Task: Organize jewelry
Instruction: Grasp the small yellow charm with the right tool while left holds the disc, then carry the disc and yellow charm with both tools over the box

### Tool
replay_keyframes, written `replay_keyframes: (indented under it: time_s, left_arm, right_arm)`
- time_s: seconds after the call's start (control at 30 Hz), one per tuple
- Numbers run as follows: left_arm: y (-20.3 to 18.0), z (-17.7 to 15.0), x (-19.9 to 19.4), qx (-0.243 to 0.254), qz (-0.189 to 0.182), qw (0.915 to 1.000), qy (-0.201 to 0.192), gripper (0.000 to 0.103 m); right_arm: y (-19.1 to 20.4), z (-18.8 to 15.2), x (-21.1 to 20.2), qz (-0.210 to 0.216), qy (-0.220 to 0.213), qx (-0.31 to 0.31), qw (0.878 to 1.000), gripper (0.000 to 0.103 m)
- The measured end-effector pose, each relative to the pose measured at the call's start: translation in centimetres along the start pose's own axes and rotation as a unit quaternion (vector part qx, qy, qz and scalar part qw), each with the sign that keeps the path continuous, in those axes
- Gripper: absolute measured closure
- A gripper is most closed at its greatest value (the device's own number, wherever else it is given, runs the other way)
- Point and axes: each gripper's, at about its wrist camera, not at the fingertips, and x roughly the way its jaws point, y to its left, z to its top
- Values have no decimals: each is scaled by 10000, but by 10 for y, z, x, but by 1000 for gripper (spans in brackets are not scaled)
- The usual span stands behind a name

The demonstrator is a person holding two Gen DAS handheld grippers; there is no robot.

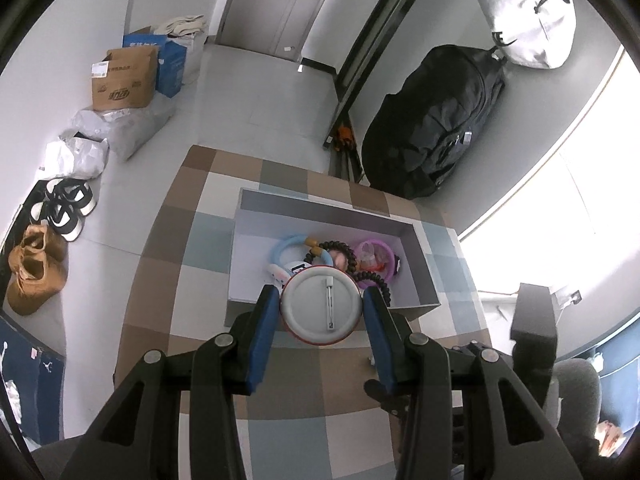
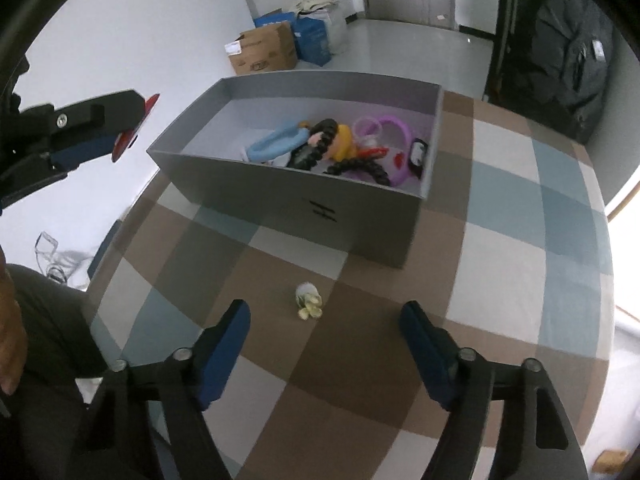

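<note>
My left gripper (image 1: 321, 296) is shut on a round pin badge (image 1: 320, 314) with a red rim, its white back and clasp facing the camera, just above the near wall of the grey box (image 1: 424, 264). The right wrist view shows that gripper (image 2: 120, 136) left of the box (image 2: 280, 196), with the badge's red edge (image 2: 134, 130) showing. Inside the box lie a blue bangle (image 2: 276, 142), a dark beaded bracelet (image 2: 360, 168) and a purple ring (image 2: 396, 132). My right gripper (image 2: 324, 310) is open over the checked tablecloth, with a small pale flower ornament (image 2: 309, 301) lying just ahead between its fingers, untouched.
The table's left edge (image 1: 160, 216) drops to a floor with shoes (image 1: 36, 276), plastic bags and cardboard boxes (image 1: 124, 80). A black bag (image 1: 436, 120) stands behind the table. A person's dark clothing (image 2: 52, 340) is at the near left.
</note>
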Motion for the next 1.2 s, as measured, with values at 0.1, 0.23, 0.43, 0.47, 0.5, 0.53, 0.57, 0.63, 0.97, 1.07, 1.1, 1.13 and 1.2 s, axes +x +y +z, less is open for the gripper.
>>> replay_keyframes:
  time_s: [0.1,0.23,0.43,0.47,0.5,0.53,0.57,0.63,0.97,1.07,1.1,1.13,1.2]
  left_arm:
    - [1,1,-1,28,64,10000,-24,65]
    - [3,1,-1,23,100,9999,-32,65]
    - [8,2,-1,-54,109,9999,-19,65]
    - [8,2,-1,-61,100,9999,-16,65]
    - [8,2,-1,-61,101,9999,-25,65]
    - [8,2,-1,-55,108,9999,-28,65]
    - [8,2,-1,-48,110,9999,-37,65]
    - [8,2,0,-54,115,9999,-40,65]
    - [8,4,1,-102,125,9999,-43,65]
    - [7,4,3,-132,88,9999,-35,65]
    - [8,5,3,-142,85,9998,-52,65]
    - [7,5,4,-137,91,9998,-65,65]
    - [6,7,5,-126,119,9998,-78,65]
  right_arm:
    - [8,1,2,-128,-35,-136,9998,41]
    - [22,1,5,-372,-44,-446,9983,71]
    - [29,-2,7,-546,-58,-622,9966,91]
    - [28,-3,7,-539,-56,-620,9966,91]
    - [30,-3,8,-539,-56,-621,9966,91]
    - [29,-3,8,-538,-59,-618,9966,91]
    - [29,-3,8,-522,-52,-609,9968,91]
    - [29,-3,4,-501,-68,-597,9969,91]
    - [20,11,-12,-161,-390,-427,9982,91]
    - [17,17,-21,-17,-522,-290,9982,91]
    - [16,19,-25,31,-590,-242,9980,91]
    - [14,21,-29,91,-666,-202,9975,91]
    - [13,26,-38,173,-816,-119,9964,91]
